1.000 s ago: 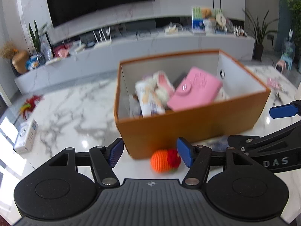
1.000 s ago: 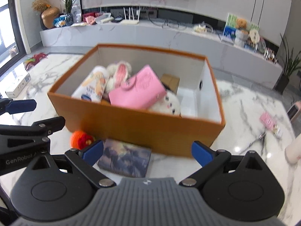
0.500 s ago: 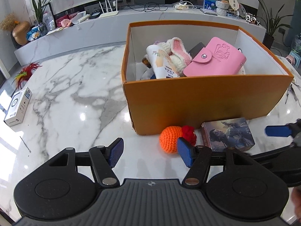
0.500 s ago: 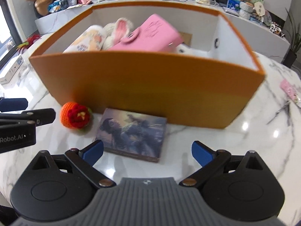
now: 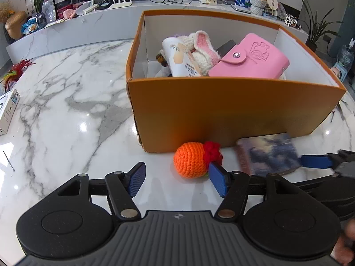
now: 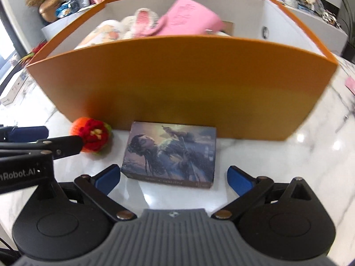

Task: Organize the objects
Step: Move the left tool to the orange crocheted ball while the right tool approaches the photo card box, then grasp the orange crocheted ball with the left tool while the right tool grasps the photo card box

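Observation:
An orange cardboard box (image 5: 233, 108) stands on the marble table and holds a pink wallet (image 5: 250, 59), a white tube and a plush toy. An orange crocheted ball (image 5: 192, 160) with a red top lies in front of the box; it also shows in the right wrist view (image 6: 92, 134). A flat picture box (image 6: 170, 154) lies beside it, blurred in the left wrist view (image 5: 267, 154). My left gripper (image 5: 177, 178) is open, low over the table, its right finger touching the ball. My right gripper (image 6: 174, 179) is open, its fingers on either side of the picture box's near edge.
A small white carton (image 5: 7, 112) lies at the table's left edge, with a red feathery thing (image 5: 16, 68) behind it. Small metal tools lie on the table right of the orange box (image 5: 332, 115). A long shelf with clutter runs along the far wall.
Both grippers have dropped lower and moved closer to the table. The right gripper has advanced so its open fingers now flank the picture box. The left gripper has neared the ball.

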Motion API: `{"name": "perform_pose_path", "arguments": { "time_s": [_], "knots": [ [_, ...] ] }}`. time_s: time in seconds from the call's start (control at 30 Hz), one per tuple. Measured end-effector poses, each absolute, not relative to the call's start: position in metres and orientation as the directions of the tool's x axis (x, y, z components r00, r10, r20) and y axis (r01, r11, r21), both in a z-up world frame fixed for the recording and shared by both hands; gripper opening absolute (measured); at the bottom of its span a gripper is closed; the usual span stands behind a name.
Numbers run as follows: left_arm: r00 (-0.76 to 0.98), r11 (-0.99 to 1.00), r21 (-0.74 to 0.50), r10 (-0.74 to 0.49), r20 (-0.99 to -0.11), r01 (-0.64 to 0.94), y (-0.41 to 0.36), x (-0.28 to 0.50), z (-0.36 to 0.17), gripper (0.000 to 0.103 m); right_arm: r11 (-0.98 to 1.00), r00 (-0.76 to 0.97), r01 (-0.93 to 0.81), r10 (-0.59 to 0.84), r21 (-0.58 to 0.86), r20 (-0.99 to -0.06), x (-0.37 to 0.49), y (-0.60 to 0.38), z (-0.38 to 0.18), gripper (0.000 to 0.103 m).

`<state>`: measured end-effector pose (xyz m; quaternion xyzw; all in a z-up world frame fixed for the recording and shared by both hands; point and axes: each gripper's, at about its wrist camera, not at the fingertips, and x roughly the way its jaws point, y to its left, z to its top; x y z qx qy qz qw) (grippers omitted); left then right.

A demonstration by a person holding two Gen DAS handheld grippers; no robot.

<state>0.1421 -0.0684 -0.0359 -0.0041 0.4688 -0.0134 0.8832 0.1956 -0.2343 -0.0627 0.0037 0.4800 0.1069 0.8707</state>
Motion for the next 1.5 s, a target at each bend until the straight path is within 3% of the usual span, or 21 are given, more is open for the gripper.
{"name": "perform_pose_path", "arguments": {
  "time_s": [0.33,0.77,1.2,1.5],
  "knots": [
    [0.565,0.998,-0.036,-0.054,-0.823,0.043,-0.081,0.148,-0.038,0.076,0.987,0.523,-0.148,0.127,0.056,-0.843,0.190,-0.273,-0.059,0.102],
    [0.543,0.995,-0.096,-0.091,-0.835,0.019,-0.085,0.162,-0.058,0.076,0.983,0.518,-0.173,0.144,0.061,-0.843,0.191,-0.277,-0.062,0.102],
    [0.554,1.000,-0.016,-0.014,-0.832,0.000,-0.092,0.162,-0.063,0.076,0.983,0.534,-0.155,0.168,0.099,-0.829,0.192,-0.286,-0.065,0.102],
    [0.552,1.000,0.004,0.000,-0.834,0.006,-0.099,0.157,-0.063,0.073,0.983,0.551,-0.185,0.114,0.013,-0.827,0.191,-0.276,-0.069,0.102]
  ]
}}
